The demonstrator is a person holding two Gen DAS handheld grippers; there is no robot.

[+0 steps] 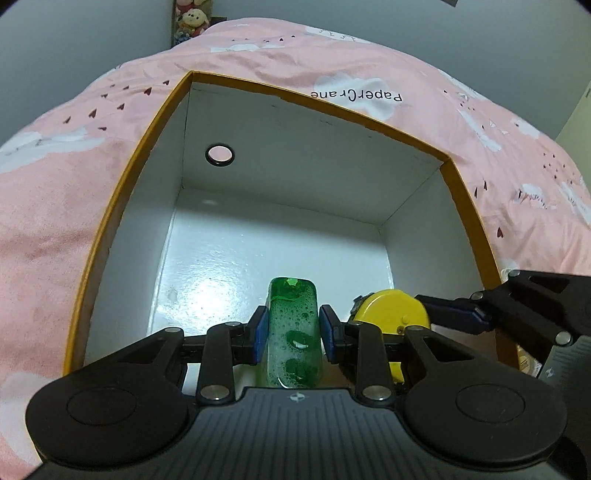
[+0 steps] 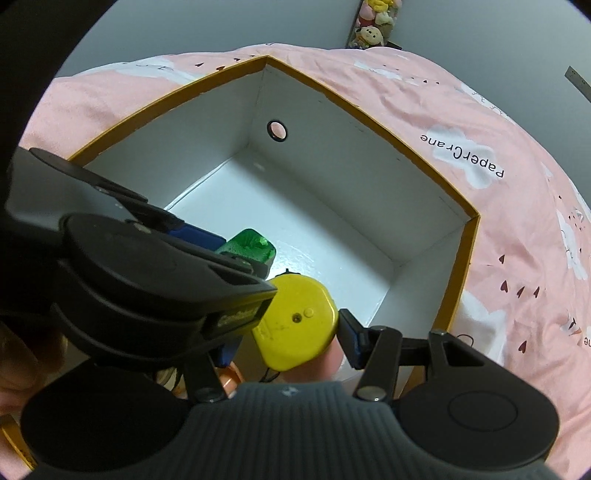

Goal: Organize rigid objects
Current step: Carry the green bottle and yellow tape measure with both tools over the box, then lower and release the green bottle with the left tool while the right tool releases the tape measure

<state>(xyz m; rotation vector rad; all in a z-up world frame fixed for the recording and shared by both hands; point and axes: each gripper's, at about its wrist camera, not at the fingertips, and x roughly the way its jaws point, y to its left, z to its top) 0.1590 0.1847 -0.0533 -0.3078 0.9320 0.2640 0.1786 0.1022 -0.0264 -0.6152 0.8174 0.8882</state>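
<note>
Two handheld grippers hang side by side over a large open cardboard box (image 1: 467, 206) with a mustard-yellow rim and white inner walls, which sits on a pink bedspread (image 1: 55, 229) printed with white clouds and small dark hearts. The left gripper (image 1: 291, 330) has its blue-padded fingers (image 1: 260, 332) pressed against both sides of a clear green block (image 1: 291, 332) full of bubbles, holding it upright above the near part of the box's glossy white floor. Just to its right, the right gripper (image 2: 295, 336) clamps a rounded yellow plastic case (image 2: 295, 325) with a small screw in its face; one blue pad (image 2: 351, 341) touches the case's right edge, while the opposite finger is mostly hidden behind the left gripper's black linkage. Both objects sit inside the box's outline, near its front wall and close together, the yellow case to the right of the green block. One round hole with a black ring (image 1: 219, 154) pierces the far wall near its left corner. Beyond the bed, a strip of plush toys (image 1: 192, 18) stands against a grey wall.
</note>
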